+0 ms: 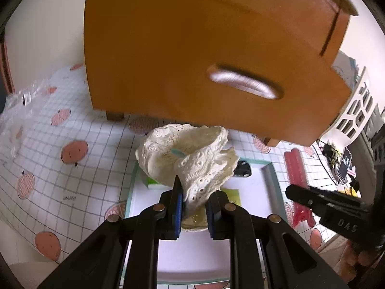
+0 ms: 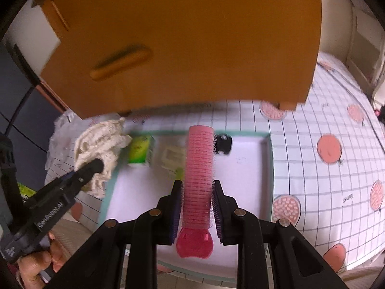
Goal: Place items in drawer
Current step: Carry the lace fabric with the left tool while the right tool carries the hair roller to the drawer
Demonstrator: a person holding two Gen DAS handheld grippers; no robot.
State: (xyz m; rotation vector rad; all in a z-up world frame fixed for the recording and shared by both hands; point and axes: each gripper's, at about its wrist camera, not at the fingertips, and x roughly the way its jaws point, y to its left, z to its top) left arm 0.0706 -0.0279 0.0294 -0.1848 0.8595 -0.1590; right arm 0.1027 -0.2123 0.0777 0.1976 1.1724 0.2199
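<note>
My left gripper (image 1: 193, 204) has its fingers (image 1: 176, 213) clenched on a cream lace scrunchie (image 1: 190, 159), lifted above the near left part of a shallow white tray (image 1: 272, 180) with a pale green rim. My right gripper (image 2: 197, 207) has its fingers (image 2: 220, 207) clamped on the sides of a pink hair roller (image 2: 198, 175), which points forward, away from the camera, over the middle of the tray; its pink clip end (image 2: 193, 243) sits nearest the lens.

Lying in the tray: a green packet (image 2: 139, 150) at the far left, a pale packet (image 2: 172, 156) just beside it, and a small black object (image 2: 222, 143) near the far right corner, partly hidden behind the roller.

The tray rests on a table (image 2: 324, 187) covered by a white grid-pattern cloth printed with pink fruit. Beyond the tray stands an orange wooden drawer unit (image 1: 192, 48); the drawer front facing me carries an oblong handle (image 1: 245, 82), silvery in the left view and dark in the right. Both views are blurred there, and I cannot tell whether any drawer is open. Crumpled clear plastic (image 1: 14, 115) lies on the cloth at the far left.
</note>
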